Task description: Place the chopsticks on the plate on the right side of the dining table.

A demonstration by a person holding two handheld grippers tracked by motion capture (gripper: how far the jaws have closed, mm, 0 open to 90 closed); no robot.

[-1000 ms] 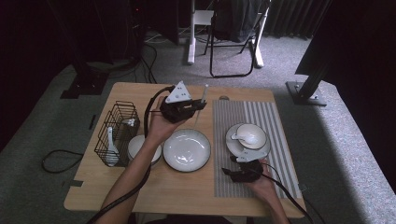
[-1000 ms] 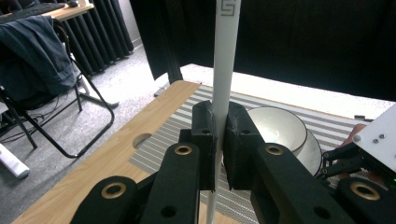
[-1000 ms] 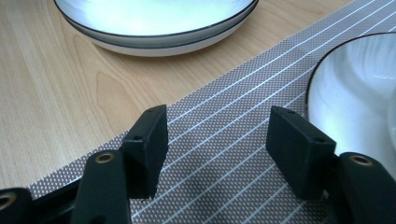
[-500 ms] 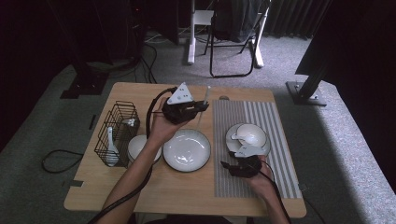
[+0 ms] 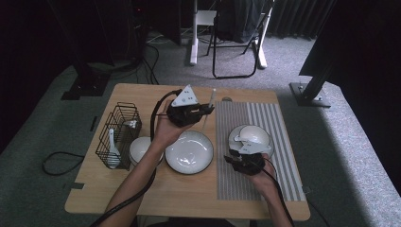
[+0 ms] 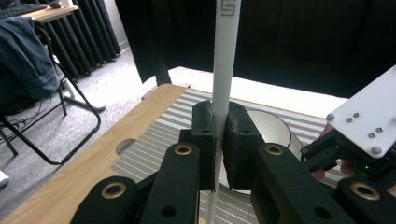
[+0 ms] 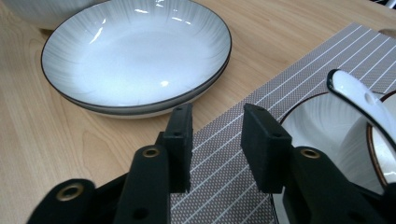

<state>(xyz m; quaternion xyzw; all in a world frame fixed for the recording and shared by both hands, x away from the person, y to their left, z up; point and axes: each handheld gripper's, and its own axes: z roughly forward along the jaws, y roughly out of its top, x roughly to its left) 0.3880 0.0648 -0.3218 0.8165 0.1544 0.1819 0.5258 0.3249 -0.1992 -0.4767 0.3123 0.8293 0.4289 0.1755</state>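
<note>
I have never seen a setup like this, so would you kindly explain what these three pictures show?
A person at a wooden table holds a hand-operated gripper in each hand. One picture looks down from above; the other two come from cameras riding on the grippers. The left gripper is clamped on a white chopstick. The right gripper, jaws just closing with nothing between them, hovers over a striped placemat beside a bowl holding a spoon. A plate, a small bowl and a wire basket lie nearby.
</note>
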